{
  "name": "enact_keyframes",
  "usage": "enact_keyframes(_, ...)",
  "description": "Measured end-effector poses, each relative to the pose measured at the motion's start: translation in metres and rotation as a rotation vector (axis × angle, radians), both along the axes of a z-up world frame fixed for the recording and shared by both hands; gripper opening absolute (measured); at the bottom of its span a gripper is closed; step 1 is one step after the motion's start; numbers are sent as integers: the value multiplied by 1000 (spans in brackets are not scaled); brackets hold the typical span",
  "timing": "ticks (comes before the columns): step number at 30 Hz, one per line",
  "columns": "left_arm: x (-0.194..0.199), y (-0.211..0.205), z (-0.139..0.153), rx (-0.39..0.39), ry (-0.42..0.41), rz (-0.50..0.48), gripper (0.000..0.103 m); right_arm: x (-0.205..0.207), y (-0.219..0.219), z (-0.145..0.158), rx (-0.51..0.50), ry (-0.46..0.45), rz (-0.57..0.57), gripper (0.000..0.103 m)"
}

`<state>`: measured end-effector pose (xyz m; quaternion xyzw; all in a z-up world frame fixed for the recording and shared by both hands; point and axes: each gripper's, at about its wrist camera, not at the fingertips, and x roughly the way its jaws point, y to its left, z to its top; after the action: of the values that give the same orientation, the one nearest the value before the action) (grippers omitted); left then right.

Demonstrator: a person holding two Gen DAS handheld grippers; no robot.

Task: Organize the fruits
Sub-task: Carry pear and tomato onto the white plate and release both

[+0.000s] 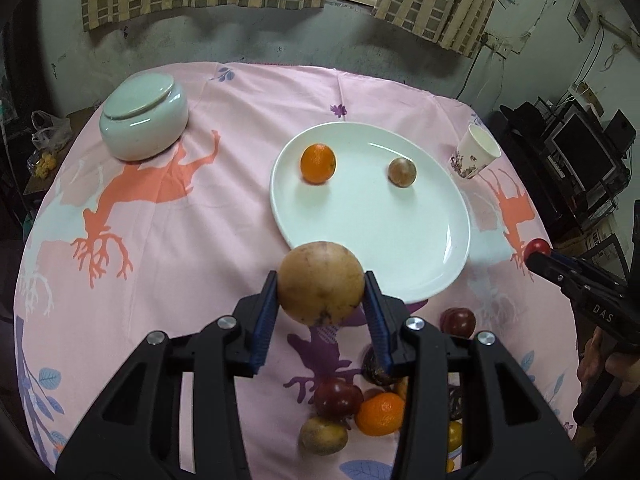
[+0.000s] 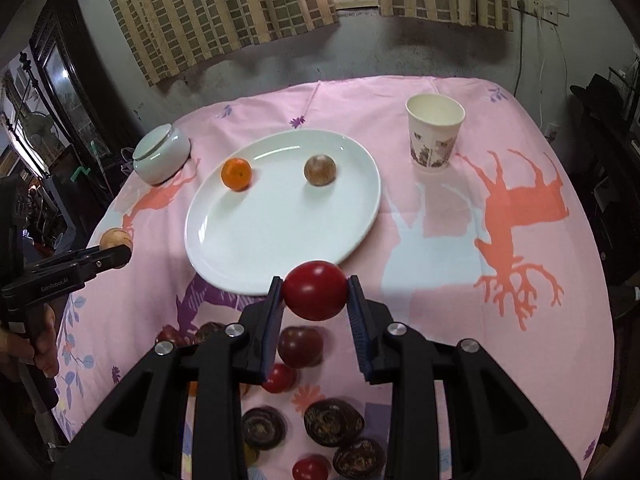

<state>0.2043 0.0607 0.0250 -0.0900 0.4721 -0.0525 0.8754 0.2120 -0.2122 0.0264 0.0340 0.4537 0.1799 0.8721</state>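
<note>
My left gripper is matte black plastic, with two blue ribbed pads lining its fingers and round silver screws at the linkage joints. My right gripper is built the same way: black frame, blue ribbed pads, silver screws. White lettering marks each gripper's pistol-style black handle.

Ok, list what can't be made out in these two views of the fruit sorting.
- Left wrist view: the loose fruit pile near the bottom edge is partly hidden by the left tool, which holds a tan fruit.
- Right wrist view: the right tool, gripping a red fruit, covers part of the dark fruits below it.
- Both views: the inside of the lidded bowl is closed off.
- The paper cup's bottom is not visible.
</note>
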Motion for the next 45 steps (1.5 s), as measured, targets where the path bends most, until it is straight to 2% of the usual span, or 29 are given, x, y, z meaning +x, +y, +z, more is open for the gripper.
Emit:
enact_keyframes(9,41,-9,-8,-5,-8,-7,42,45,25,-1,-1,-32,33,32)
enact_keyframes(24,110,-9,-76,4,86,24,42,122,48,-72,-67,52,50,32)
enact_keyframes(34,132,-13,-84,30,77,19,42,142,53,-96,-88,88,41,33)
enact_keyframes(36,133,-13,-86,21,84,29,45,142,52,-97,-82,92,32,34)
enact_keyframes(37,133,-14,-85,15,81,31,48,142,51,-96,-86,90,24,42)
enact_keyframes(39,129,-16,-79,22,63,30,55,139,47,-92,-63,83,9,65)
enact_keyframes(45,104,-18,-52,34,16,28,66,120,36,-72,-44,64,-16,65)
